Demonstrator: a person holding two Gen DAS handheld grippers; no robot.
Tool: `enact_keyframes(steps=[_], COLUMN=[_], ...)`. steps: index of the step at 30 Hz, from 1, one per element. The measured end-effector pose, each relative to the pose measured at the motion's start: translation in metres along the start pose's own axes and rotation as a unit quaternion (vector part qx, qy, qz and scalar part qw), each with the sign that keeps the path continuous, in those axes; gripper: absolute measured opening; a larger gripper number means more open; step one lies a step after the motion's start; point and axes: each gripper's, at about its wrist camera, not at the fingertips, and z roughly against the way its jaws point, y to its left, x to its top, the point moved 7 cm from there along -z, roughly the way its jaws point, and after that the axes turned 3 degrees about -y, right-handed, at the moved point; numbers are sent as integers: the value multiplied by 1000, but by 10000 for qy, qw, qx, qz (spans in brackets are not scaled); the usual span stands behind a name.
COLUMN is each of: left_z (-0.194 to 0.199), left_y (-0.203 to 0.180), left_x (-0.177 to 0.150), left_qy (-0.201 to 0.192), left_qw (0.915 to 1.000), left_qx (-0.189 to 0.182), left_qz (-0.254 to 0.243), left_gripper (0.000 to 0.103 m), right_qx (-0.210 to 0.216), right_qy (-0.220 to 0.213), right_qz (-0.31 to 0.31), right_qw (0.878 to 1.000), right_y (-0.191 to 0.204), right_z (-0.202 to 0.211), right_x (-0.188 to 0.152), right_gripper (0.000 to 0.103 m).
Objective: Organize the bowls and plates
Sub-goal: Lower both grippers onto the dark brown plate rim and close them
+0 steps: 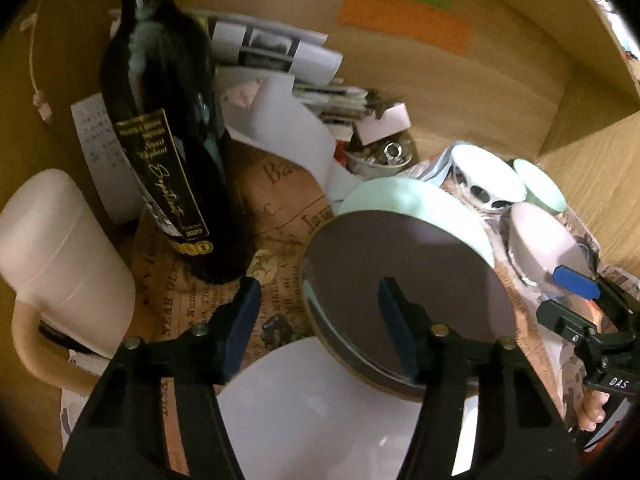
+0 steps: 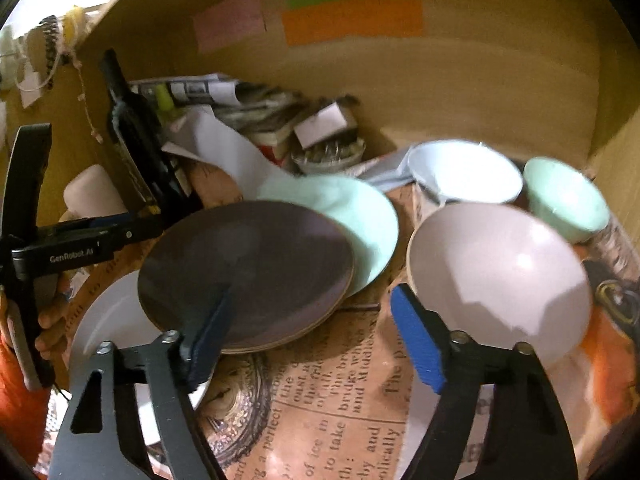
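Note:
A dark purple plate (image 1: 408,280) (image 2: 248,272) lies tilted on a mint plate (image 1: 400,200) (image 2: 360,220) and a white plate (image 1: 320,408) (image 2: 108,320). My left gripper (image 1: 320,328) is open: its right finger hangs over the purple plate, its left finger stands beyond that plate's left rim. My right gripper (image 2: 312,340) is open too, its left finger over the purple plate's near edge. Its right finger is beside a pale pink bowl (image 2: 500,280) (image 1: 544,248). Behind stand a white bowl (image 2: 464,176) (image 1: 484,176) and a small mint bowl (image 2: 564,200) (image 1: 540,184).
A dark wine bottle (image 1: 160,120) and a white jug (image 1: 60,248) stand at the left. Papers and a dish of metal bits (image 1: 384,156) crowd the back. Wooden walls (image 2: 440,92) close in behind and right. A printed paper liner (image 2: 340,400) covers the floor.

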Motion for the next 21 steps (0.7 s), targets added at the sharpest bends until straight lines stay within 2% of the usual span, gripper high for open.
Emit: enact_keyframes(steps=[2,6,9,11,12,15,21], left_z=[-7,-20,-26,-31,-33,-39,-45], left_y=[3,6,8,9,9,8,5], left_x=[-1,-3,-4,-3,-3,-2,-6], left_qy=[115,346,428,470,495,577,662], left_qw=[9999,9994,9990,9988,9986,9980,9971], left_qx=[1,-32,-28,-40,-50,-140,-207], left_qz=[-11,-62,-119,-149,-160,-212,-322], left_gripper=[57,48,46,44,42,41,37], right_qx=[29,103,147,183,216,135,144], right_qy=[156,454,599,669,707,771,879], right_qz=[-49,-121,-196,-308,-376,-446,-525], right_qw=[9999,9988,9979,9971,9966,9959,9946], right_y=[0,2,2,1,0,-3,-6], right_z=[-8,-24,-33,-38,-41,-46,-53], right_x=[-3,-9,-10,-11,-11,-12,-13], right_gripper=[61,56,52,50,45,38,33])
